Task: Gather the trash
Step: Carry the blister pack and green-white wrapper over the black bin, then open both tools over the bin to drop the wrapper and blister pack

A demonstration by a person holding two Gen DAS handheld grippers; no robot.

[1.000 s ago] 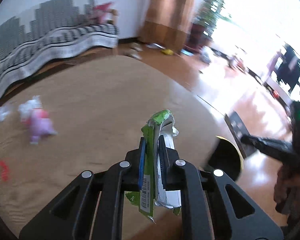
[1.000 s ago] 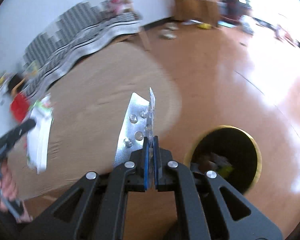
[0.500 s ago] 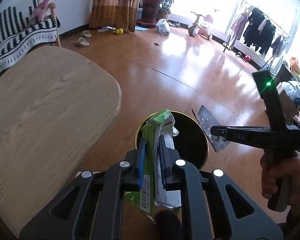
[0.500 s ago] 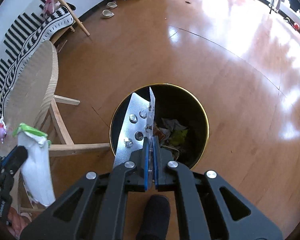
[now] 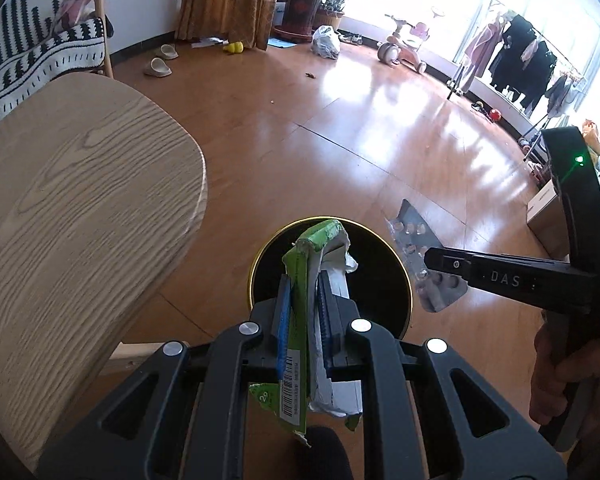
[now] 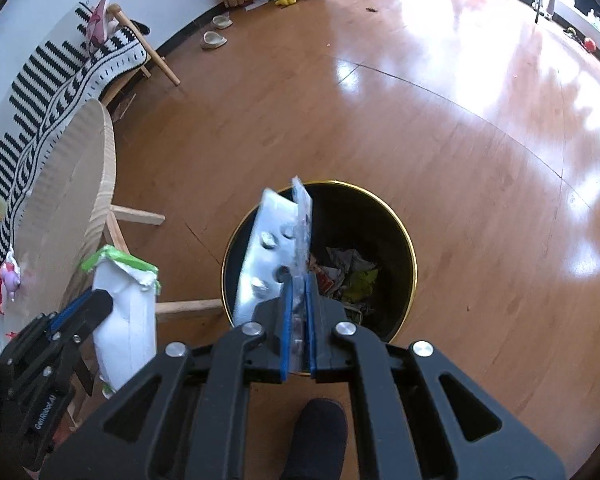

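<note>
Both tongs are loaded and sitting over the bin, so we're basically at the drop. Left tongs (image 5: 304,312) are clamped on a torn green and white carton (image 5: 314,280), right tongs (image 6: 296,300) are clamped on a foil blister pack (image 6: 274,256), both above the black bin (image 6: 396,232) that already has crumpled trash inside. Nothing's let go yet. Wooden counter (image 5: 80,208) edge sits at 9 o'clock, close to the rim, with a pink toy (image 6: 10,278) on it. Someone's foot (image 6: 320,436) is at 6 o'clock.

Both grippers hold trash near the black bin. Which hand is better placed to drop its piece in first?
Probably right. In its own view the right gripper holds the blister pack directly over the open bin. The left gripper with its green-and-white carton is off to the side, by the table.
</note>
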